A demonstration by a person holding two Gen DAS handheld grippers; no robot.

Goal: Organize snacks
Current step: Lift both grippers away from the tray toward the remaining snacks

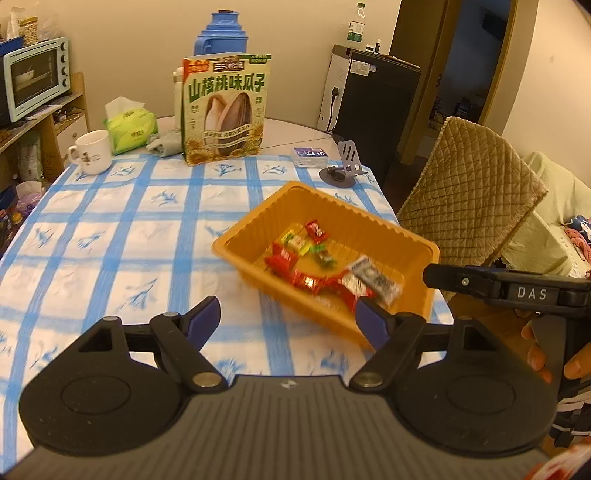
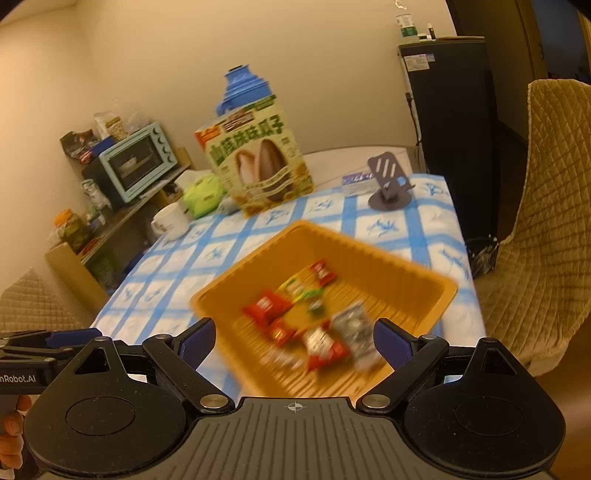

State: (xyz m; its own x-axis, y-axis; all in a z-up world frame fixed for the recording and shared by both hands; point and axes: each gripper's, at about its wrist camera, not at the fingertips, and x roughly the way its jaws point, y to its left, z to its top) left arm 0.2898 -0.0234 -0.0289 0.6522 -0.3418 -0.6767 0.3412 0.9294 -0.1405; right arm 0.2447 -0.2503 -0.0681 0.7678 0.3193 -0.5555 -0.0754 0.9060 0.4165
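Both tools are spread wide with nothing between the pads. Left tool (image 1: 288, 321) hangs over the checked cloth on the surface (image 1: 110, 229); its right finger overlaps the near rim of the orange tray (image 1: 369, 218) in the left wrist view, contact unclear. Right tool (image 2: 295, 343) frames the tray (image 2: 369, 258) near edge from above, pads apart from the snacks.

Snacks (image 1: 317, 266) all sit inside the tray: several red wrappers, a yellow-green one, a small green one, and a silver-grey packet (image 1: 375, 278) at the near right corner. In the right wrist view the pile (image 2: 314, 325) is motion-blurred, so individual pieces are hard to tell there. The tray sits near the surface's right side, turned at an angle to the cloth's grid.

At the far end a sunflower seed box (image 1: 225, 110) stands upright, with a blue thermos (image 1: 221, 35) behind it. Left of the box: green tissue pack (image 1: 131, 127), white mug (image 1: 92, 151). Right of it: small blue-white box (image 1: 310, 155) and a grey phone stand (image 1: 343, 162), just beside each other.

Mint toaster oven (image 1: 37, 77) sits on a wooden shelf off the left. Chair with a quilted tan cover (image 1: 469, 195) stands at the surface's right side. Fingers (image 1: 535, 350) of the person's hand show on the right tool's handle at the right of the left wrist view.
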